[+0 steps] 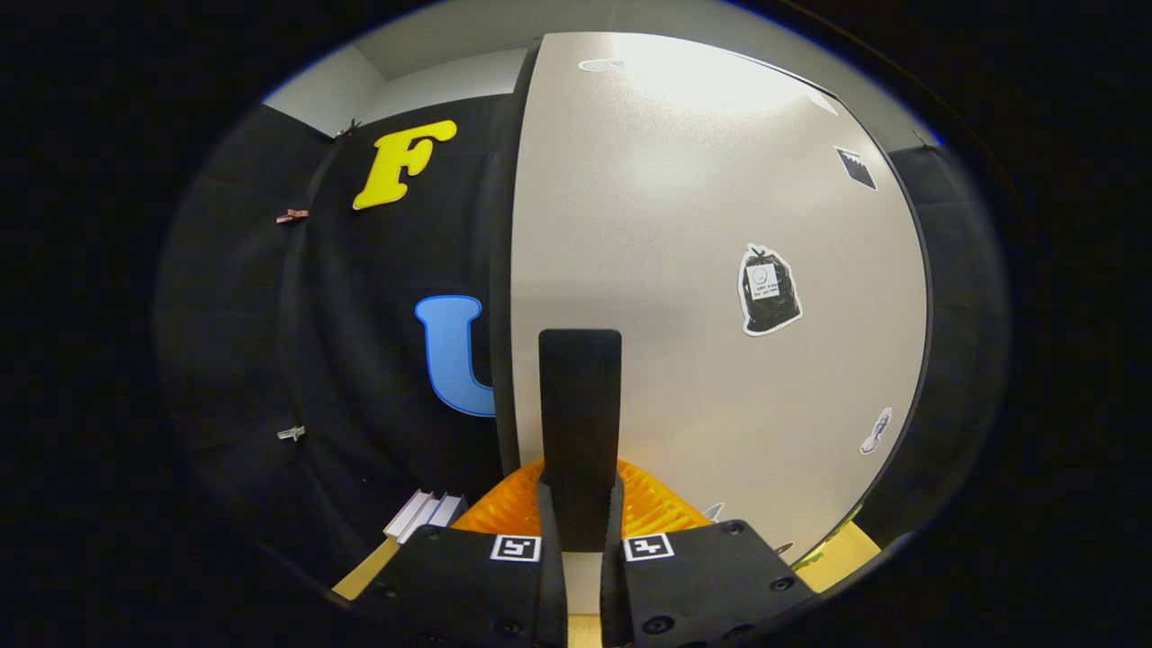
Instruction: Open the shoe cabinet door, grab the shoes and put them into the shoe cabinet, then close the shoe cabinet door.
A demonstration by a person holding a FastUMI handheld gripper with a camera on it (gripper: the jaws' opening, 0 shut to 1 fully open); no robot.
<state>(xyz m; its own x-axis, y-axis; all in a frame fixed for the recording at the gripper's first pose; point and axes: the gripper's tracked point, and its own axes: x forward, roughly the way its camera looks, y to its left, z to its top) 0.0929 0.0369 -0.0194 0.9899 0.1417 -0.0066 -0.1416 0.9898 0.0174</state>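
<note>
Gripper [580,522]: seen nearest, with its two fingers drawn close together; a dark upright handle [580,423] stands in the narrow gap between them and both fingers appear to be pressed on its lower part.
Handle: a flat vertical bar, rising just ahead of the fingertips and set against the left part of the cabinet door.
Orange object [657,504]: a ribbed piece is seen just behind the fingers, at the foot of the handle; what it is cannot be told.
Shoe cabinet door [702,270]: a pale flat panel is faced closely; stickers are carried on it, one a dark bag shape [769,290] to the right of the handle.
Bench [364,571]: a wooden surface is glimpsed low beside the gripper.
White pieces [423,515]: several are stacked to the left, beyond the fingers.
</note>
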